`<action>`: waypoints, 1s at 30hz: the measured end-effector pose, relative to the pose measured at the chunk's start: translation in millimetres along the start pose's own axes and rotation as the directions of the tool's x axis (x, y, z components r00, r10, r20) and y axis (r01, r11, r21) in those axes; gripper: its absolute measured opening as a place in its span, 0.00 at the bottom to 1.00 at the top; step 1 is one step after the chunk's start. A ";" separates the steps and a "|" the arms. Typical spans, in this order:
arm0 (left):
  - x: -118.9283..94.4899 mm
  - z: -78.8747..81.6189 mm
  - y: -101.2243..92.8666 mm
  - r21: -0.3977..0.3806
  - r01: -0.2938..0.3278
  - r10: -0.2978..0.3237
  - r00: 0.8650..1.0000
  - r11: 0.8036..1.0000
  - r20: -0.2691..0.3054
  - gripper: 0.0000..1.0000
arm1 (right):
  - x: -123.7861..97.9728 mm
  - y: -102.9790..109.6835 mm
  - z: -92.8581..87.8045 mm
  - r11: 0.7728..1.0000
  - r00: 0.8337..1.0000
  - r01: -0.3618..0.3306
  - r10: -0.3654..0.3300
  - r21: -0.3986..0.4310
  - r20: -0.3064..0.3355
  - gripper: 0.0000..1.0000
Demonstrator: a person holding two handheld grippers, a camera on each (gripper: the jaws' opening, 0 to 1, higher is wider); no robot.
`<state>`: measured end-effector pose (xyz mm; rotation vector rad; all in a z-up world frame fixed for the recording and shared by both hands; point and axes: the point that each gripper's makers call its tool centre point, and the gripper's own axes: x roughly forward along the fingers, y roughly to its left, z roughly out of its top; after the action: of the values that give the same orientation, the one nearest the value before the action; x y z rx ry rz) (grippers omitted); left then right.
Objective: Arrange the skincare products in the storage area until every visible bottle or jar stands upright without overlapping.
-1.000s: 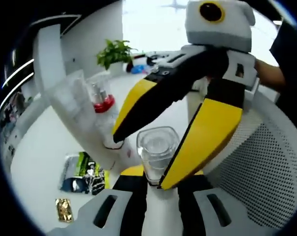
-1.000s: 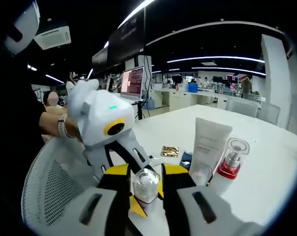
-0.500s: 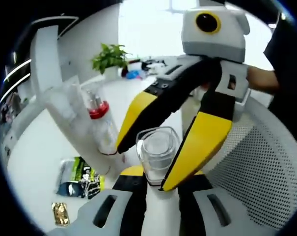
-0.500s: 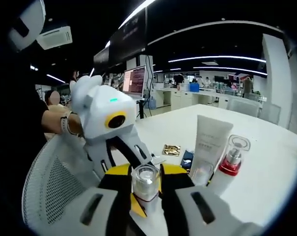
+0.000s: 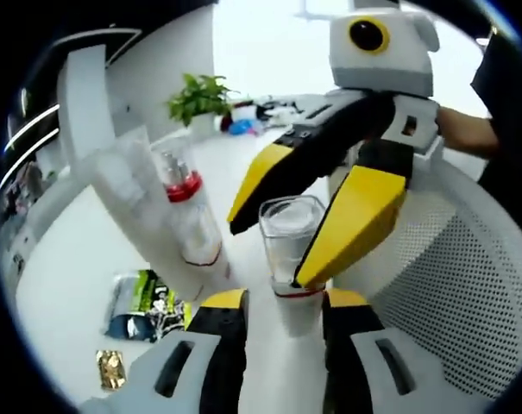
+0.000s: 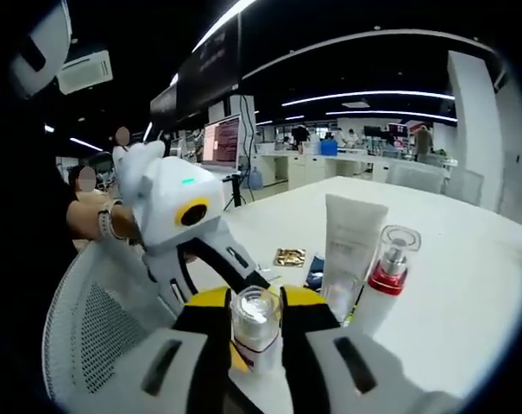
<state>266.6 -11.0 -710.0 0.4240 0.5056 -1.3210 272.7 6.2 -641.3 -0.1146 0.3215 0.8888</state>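
my two cams face each other at close range across the clear-capped bottle (image 5: 288,250) (image 6: 256,326); both share it, the white tube (image 5: 148,216) (image 6: 349,250) and the table (image 5: 71,250) (image 6: 468,285)

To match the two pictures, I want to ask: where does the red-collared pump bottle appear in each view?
Left gripper view: the red-collared pump bottle stands left of centre, in front of the white tube.
Right gripper view: it stands right of centre, at the tube's right.
Shared landmark: the gold sachet on the white table.
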 end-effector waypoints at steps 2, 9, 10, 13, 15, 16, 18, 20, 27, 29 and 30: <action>0.0 -1.9 1.4 -0.018 -0.005 0.004 1.000 1.000 -0.008 0.33 | -5.0 -8.1 -2.7 1.000 1.000 0.021 -0.021 0.009 -0.006 0.20; -1.8 -4.0 10.3 -0.048 -0.040 0.039 0.999 0.998 -0.015 0.35 | -15.0 -37.3 -15.2 0.994 0.994 0.104 -0.103 0.024 -0.034 0.20; -2.1 -3.7 11.6 -0.050 -0.044 0.044 0.999 0.998 -0.013 0.35 | -15.4 -41.5 -16.4 0.993 0.992 0.120 -0.119 0.021 -0.038 0.20; -2.6 -2.1 12.1 -0.060 -0.046 0.046 0.999 0.997 -0.004 0.36 | -16.8 -54.6 -20.1 0.987 0.985 0.162 -0.161 0.013 -0.056 0.21; -2.7 -1.5 12.7 -0.060 -0.049 0.049 0.999 0.997 0.001 0.37 | -17.1 -59.5 -20.4 0.985 0.984 0.174 -0.173 0.018 -0.054 0.21; -2.7 -1.5 13.4 -0.061 -0.053 0.053 0.999 0.997 0.001 0.38 | -17.2 -62.3 -20.6 0.983 0.982 0.184 -0.183 0.016 -0.052 0.21; -2.6 -1.6 14.0 -0.060 -0.055 0.055 0.999 0.997 0.000 0.38 | -16.3 -67.9 -21.5 0.980 0.979 0.198 -0.197 0.018 -0.055 0.21; -2.4 -1.7 13.2 -0.061 -0.051 0.051 0.999 0.997 -0.001 0.38 | -14.7 -72.8 -22.4 0.978 0.977 0.208 -0.206 0.027 -0.056 0.20; -2.6 -1.6 12.7 -0.060 -0.049 0.049 0.999 0.997 0.000 0.39 | -10.5 -82.6 -28.5 0.972 0.973 0.229 -0.227 0.051 -0.052 0.20; -2.8 -1.5 12.7 -0.067 -0.046 0.046 0.999 0.997 0.002 0.39 | -11.0 -82.6 -27.3 0.971 0.972 0.232 -0.229 0.053 -0.047 0.20; -2.9 -1.2 13.2 -0.065 -0.048 0.049 0.999 0.997 0.003 0.39 | -11.0 -83.2 -27.1 0.970 0.972 0.235 -0.232 0.057 -0.045 0.20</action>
<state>278.9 -5.3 -709.2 0.3772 0.5300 -1.2553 324.8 -60.5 -666.3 -0.1099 0.3627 0.6430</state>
